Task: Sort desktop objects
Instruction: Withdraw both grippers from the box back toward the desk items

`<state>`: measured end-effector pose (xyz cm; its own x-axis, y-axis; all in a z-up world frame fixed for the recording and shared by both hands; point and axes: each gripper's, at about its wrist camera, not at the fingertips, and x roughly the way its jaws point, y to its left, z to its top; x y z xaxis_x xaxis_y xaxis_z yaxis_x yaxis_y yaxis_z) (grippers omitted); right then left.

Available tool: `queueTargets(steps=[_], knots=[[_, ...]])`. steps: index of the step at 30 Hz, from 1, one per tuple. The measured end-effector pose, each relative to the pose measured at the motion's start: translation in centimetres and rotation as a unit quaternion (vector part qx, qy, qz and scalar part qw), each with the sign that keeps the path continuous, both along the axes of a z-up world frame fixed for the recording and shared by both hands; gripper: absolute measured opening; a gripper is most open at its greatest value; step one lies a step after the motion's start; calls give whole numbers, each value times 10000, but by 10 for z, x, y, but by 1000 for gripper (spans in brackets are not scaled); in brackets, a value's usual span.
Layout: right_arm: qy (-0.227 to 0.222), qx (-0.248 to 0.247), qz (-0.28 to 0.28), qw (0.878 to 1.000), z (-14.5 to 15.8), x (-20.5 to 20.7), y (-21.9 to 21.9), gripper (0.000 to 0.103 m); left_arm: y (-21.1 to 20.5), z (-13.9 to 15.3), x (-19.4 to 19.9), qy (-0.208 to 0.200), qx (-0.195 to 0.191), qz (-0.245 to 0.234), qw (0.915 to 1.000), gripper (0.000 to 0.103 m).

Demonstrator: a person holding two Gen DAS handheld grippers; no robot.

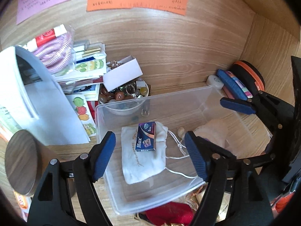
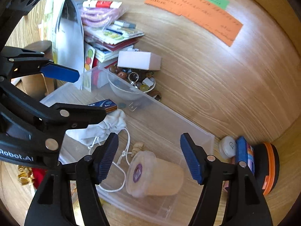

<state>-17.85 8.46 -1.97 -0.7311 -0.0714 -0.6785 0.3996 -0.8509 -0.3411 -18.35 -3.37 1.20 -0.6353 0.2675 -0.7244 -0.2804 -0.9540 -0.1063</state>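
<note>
At nine o'clock on the wooden table [image 1: 188, 56] stands a white folded paper [image 1: 43, 101] beside a stack of cards and packets [image 1: 88, 69], topped by a bagged pink cord [image 1: 56, 52]. Just right of the stack, a white bowl of beads and trinkets [image 1: 124, 94] carries a small white box [image 1: 122, 73]. The clear plastic bin [image 1: 105, 184] fills the centre. Inside it at nine o'clock lies a white drawstring pouch [image 1: 143, 160] with a blue card box [image 1: 146, 139] resting on top. The left gripper [image 1: 150, 156] hovers over these, jaws released and holding nothing. At three o'clock in the bin a translucent lidded cup [image 2: 156, 175] lies on its side, framed by the right gripper [image 2: 148, 160], whose jaws stand apart, clear of the cup. Outside the bin's right end sit a white round case [image 2: 228, 146], a blue striped item [image 2: 244, 154] and a black-and-orange disc [image 2: 269, 167].
</note>
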Motion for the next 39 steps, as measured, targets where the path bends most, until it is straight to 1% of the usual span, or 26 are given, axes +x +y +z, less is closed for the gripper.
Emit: queueTargets(steps=[1,2,6,8,9,12,13,16,20,26,33,39], knots=[[29,-29,-2,10000,2,1,3,70,0,1,3,16,-12,7,10000,77],[81,-56,-3,10000,4,6,5,72,0,3,6,29,-22,11,10000,77],[229,-112,-8,9997,11,25,9,72,-1,9,20,108,-56,53,9999,80],[258,-165,1,9995,13,30,10,73,-1,11,28,190,-100,95,9997,88],[280,-200,0,9994,15,36,12,73,-2,13,33,236,-107,109,9996,90],[349,-303,13,9989,18,47,16,74,-2,18,48,368,-156,105,9991,90],[372,-335,9,9987,19,52,17,75,-2,19,54,423,-186,107,9989,90],[475,-409,-19,9980,21,66,19,79,-2,23,69,547,-286,134,9980,95],[514,-552,20,9972,20,83,22,80,-4,22,87,685,-384,213,9967,96],[406,-823,76,9958,11,106,27,81,-11,8,104,650,-404,313,9966,96],[142,-1166,185,9929,-7,129,30,81,-18,-14,120,524,-405,398,9970,96],[-122,-1358,337,9901,-26,148,28,81,-24,-36,128,276,-286,415,9983,96]])
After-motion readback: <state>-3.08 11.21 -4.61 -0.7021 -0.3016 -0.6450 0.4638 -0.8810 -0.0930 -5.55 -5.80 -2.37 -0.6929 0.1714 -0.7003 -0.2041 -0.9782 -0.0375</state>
